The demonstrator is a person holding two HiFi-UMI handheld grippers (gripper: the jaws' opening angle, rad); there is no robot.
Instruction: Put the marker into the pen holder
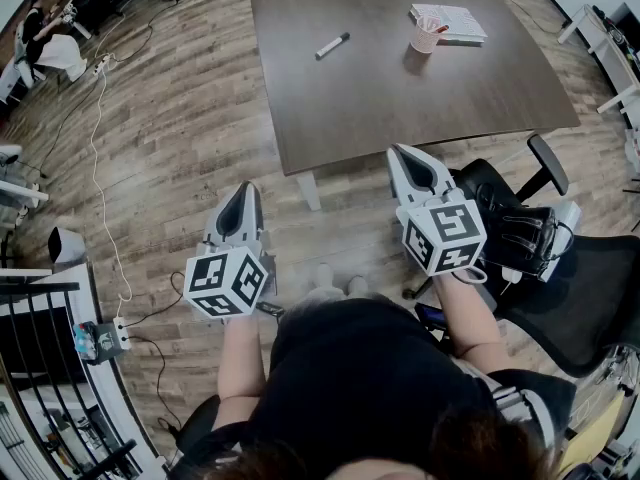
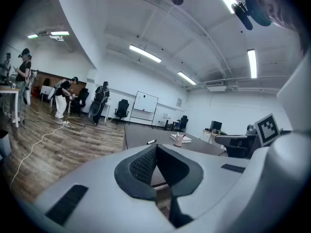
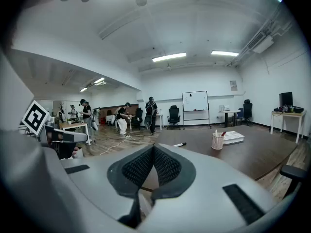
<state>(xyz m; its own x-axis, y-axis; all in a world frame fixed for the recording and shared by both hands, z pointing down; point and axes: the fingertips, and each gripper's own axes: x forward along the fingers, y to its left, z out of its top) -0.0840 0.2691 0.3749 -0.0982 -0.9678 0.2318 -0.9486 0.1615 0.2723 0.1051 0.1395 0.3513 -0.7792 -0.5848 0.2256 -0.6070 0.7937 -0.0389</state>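
Brown wood floor (image 1: 160,118) spreads all around me, and a big dark brown table (image 1: 400,88) stands on it in front of me. A black office chair (image 1: 560,298) sits near my right arm. My left claw (image 1: 247,190) and my right claw (image 1: 405,153) both hang in the air, short of the table's near edge. Each one is closed tight with nothing in it. Far across the table lies a white paper booklet (image 1: 450,20). The pink mesh pen holder (image 1: 426,36) stands just beside it. The white marker (image 1: 333,45) with a black cap lies flat on the table, left of the pen holder and well apart from my claws.
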